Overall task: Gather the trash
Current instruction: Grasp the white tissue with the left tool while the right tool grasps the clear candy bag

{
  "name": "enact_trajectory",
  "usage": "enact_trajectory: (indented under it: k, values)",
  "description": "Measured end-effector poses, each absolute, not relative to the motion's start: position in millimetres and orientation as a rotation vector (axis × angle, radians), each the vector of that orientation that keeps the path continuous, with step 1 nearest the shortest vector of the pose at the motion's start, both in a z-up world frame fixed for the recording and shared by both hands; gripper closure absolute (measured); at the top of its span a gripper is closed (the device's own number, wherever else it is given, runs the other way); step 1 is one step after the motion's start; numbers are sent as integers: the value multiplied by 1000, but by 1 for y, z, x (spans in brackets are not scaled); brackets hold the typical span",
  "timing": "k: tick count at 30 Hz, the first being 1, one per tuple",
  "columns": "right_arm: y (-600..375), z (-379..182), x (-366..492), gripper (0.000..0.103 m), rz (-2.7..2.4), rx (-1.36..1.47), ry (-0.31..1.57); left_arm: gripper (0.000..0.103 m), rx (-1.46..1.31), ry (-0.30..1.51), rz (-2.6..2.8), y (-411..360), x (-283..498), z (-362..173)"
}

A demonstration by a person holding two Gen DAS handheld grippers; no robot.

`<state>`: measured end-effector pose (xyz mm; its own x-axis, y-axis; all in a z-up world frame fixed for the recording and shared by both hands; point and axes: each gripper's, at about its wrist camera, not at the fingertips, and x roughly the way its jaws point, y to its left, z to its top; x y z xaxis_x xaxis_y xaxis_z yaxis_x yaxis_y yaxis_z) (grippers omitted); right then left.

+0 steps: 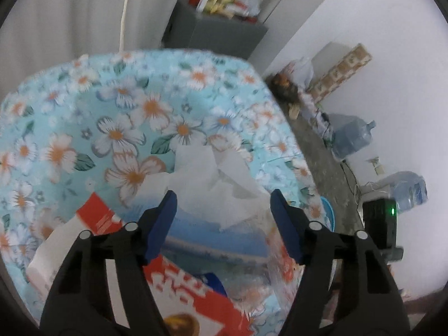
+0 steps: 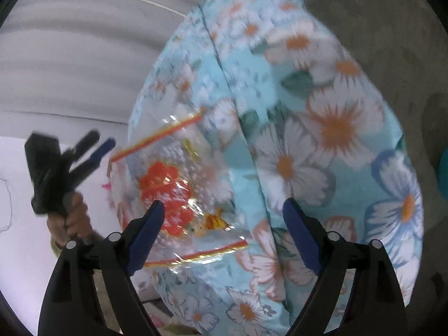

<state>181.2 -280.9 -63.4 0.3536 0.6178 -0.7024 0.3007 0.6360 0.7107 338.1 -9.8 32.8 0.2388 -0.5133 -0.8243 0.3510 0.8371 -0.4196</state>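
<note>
Across the surface: light blue floral cloth (image 1: 84,117) covers it; whether bed or worktop, unclear.
Trash near its right edge: white crumpled tissue (image 1: 207,179), probably dropped loose.
Trash at its left edge: clear printed plastic wrapper (image 2: 173,184), lying flat.
Left tool (image 1: 224,204): jaws apart, straddling tissue, apparently untouched.
Right tool (image 2: 224,218): wide, empty, poised over wrapper.

A plain white wall (image 1: 364,28) rises beyond and right of the tongs, meeting a grey concrete floor (image 1: 316,145). Far ahead stands a dark grey cabinet (image 1: 212,36); pale pleated curtains (image 1: 70,19) hang to the left.
</note>
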Motion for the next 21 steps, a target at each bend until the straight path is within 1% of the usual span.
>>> enact_trajectory:
  k: [5, 6, 8, 10, 12, 17, 18, 20, 21]
  values:
    - [-279, -72, 182, 21, 279, 926, 1242, 44, -107, 1267, -536, -21, 364, 7]
    - [-279, -73, 183, 22, 287, 930, 1245, 45, -93, 1281, -522, -24, 369, 1]
    - [-279, -73, 182, 27, 318, 935, 1259, 48, -77, 1299, -507, -28, 375, -5]
    - [-274, -74, 187, 28, 351, 949, 1270, 48, -58, 1302, -500, -32, 379, -9]
    - [-270, -78, 189, 29, 356, 941, 1282, 52, -40, 1300, -493, -35, 382, -11]
    - [-266, -80, 197, 30, 375, 953, 1275, 63, 16, 1290, -460, -42, 385, -15]
    - [-265, -80, 199, 32, 378, 945, 1274, 65, 23, 1287, -456, -42, 385, -15]
    - [-261, -79, 200, 36, 375, 917, 1280, 72, 56, 1275, -449, -45, 384, -16]
    - [-260, -79, 200, 39, 373, 906, 1281, 75, 71, 1267, -446, -46, 383, -17]
